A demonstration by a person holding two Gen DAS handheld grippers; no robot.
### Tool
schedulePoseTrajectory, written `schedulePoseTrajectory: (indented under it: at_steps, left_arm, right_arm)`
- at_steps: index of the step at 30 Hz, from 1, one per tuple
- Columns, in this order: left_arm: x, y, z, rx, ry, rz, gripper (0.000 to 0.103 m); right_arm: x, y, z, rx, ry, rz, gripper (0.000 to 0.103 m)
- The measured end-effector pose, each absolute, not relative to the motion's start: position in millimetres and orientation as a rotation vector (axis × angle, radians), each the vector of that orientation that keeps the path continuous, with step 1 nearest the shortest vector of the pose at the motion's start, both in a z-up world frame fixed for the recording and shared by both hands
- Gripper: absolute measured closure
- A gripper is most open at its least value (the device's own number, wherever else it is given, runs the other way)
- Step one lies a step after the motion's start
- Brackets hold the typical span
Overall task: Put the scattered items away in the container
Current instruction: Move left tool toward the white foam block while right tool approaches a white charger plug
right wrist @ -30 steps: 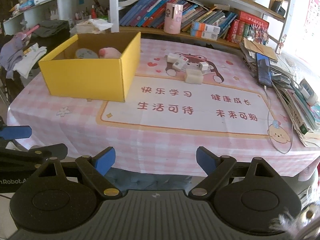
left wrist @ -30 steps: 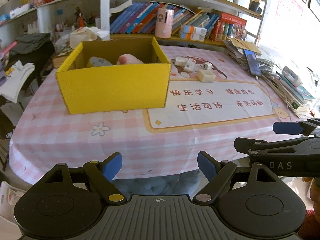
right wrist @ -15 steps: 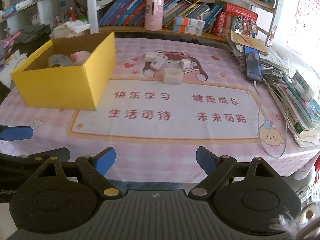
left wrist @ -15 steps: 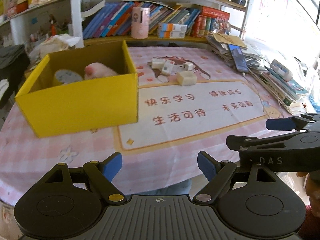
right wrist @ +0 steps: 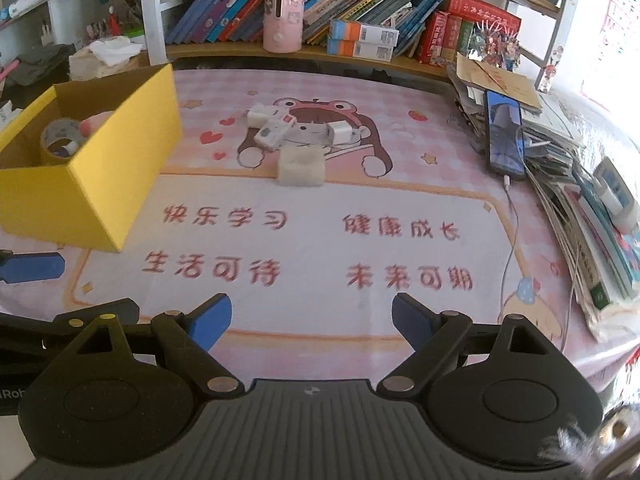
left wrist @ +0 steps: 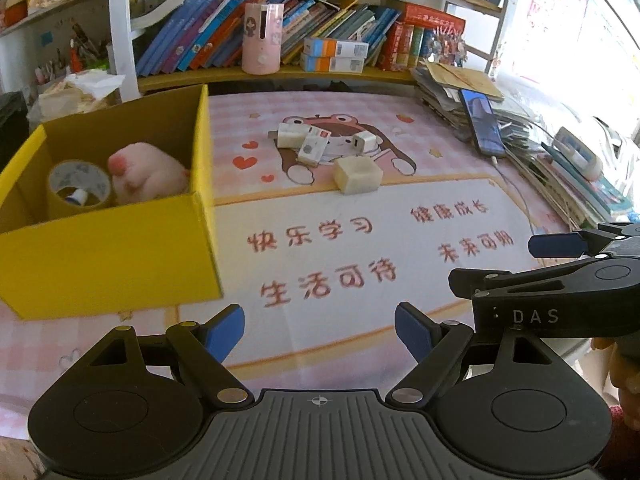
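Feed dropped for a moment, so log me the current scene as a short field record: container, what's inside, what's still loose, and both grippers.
container: yellow box, open top, on the table's left side
inside: tape roll; pink plush toy
still loose: four small white items on the mat, including a cream block and a white charger
left gripper: open, empty
right gripper: open, empty

We see daylight glaring in at two o'clock, fisheye bending at the edges, and slight blur throughout.
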State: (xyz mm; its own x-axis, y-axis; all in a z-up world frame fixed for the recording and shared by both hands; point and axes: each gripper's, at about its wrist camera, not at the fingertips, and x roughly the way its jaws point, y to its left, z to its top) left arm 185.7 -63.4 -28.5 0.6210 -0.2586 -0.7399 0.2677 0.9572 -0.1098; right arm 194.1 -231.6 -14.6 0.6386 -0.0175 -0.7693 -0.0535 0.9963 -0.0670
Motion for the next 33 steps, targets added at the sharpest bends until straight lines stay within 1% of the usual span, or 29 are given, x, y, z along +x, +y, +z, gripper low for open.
schedulePoseTrajectory:
  at_steps: [9, 18, 28, 33]
  left_arm:
    - [224.1, -100.4, -26.9, -0.004, 0.858, -0.245, 0.019]
    - [266.5, -134.9, -26.3, 0.049, 0.841, -0.213, 0.019]
    - [320.9, -153.8, -35.4, 0.025, 0.832, -0.173, 0.021]
    - [339.9, -169.1, -51.9, 0.011, 0.847, -0.170, 0.025]
  right_arm:
    - [247.8, -268.7, -15.5, -0.106, 0.889, 0.083, 0.016]
    - [305.2, -302.3, -11.7, -0.075, 0.864, 0.124, 0.016]
    - [376.1, -306.7, -15.8, -0.091, 0.831, 0.203, 0.018]
    - [412.1, -301.8, -26.4, -0.113, 0.841, 0.253, 0.018]
